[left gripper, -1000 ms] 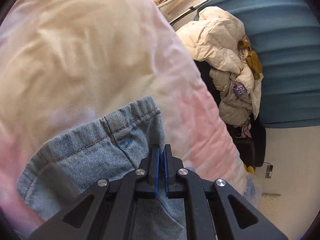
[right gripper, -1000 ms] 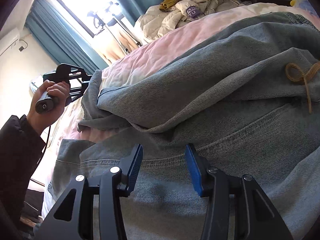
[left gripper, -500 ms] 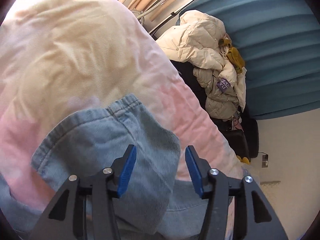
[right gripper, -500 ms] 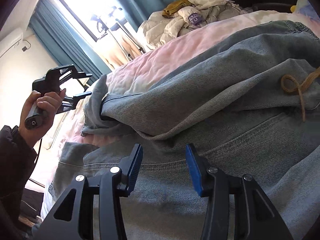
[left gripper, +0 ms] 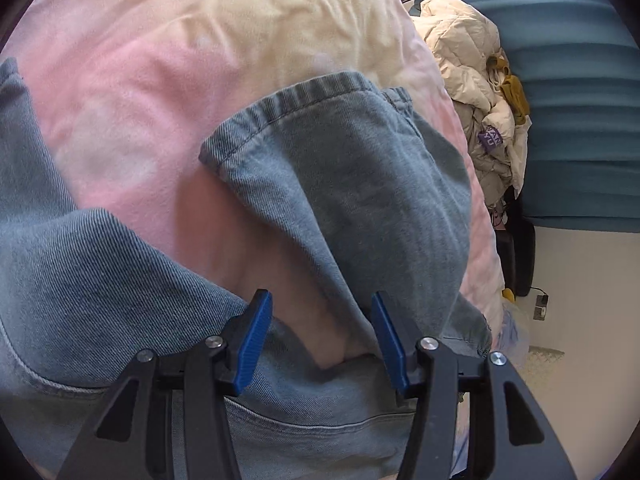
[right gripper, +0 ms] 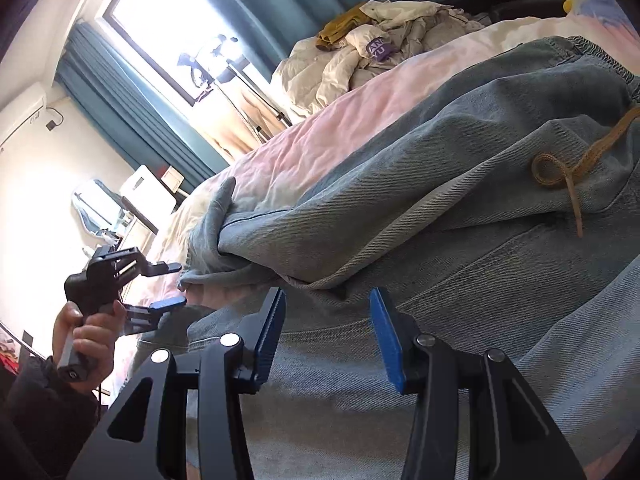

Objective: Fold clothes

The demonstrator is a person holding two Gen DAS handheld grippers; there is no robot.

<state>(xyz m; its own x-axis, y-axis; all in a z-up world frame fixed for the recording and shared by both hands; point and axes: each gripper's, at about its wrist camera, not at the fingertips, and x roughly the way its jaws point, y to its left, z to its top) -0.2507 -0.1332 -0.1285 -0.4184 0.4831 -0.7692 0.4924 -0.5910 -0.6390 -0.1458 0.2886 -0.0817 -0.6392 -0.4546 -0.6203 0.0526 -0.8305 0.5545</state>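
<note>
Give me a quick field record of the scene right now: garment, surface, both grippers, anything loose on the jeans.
garment: jeans, light blue denim, partly folded, one leg laid over the body
leg hem: lying on the bedspread, free of the grippers
surface: pink and cream bedspread
left gripper: open, nothing between the pads, above the denim
right gripper: open, over the jeans, gripping nothing
drawstring: tan, looped on top of the denim
background: pile of pale jackets past the bed

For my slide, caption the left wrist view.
Open left gripper above a folded denim trouser leg on a pink bedspread.
</note>
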